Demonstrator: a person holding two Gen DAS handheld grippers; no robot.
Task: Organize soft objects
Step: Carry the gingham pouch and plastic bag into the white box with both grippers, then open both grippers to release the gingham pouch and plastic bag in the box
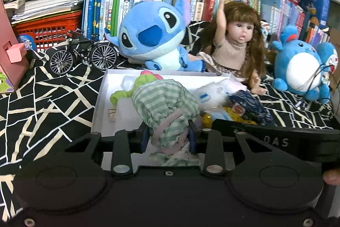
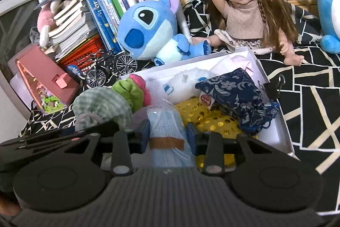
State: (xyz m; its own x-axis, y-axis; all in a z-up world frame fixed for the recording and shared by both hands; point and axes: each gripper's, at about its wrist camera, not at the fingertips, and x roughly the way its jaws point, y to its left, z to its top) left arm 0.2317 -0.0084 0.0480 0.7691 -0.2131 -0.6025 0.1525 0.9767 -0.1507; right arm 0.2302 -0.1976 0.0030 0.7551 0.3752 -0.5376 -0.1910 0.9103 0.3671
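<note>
Soft items: checked cloth bundle pinched in left tool, lower centre; blue bagged pack clamped in right tool, both over white box. Risk: crowded box, tools side by side, may collide; loose cloth may slip.

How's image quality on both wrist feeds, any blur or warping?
Left wrist: the doll and books are slightly soft, fisheye bends the edges. Right wrist: sharper, the white box rim bows, the left window side is dim.
</note>
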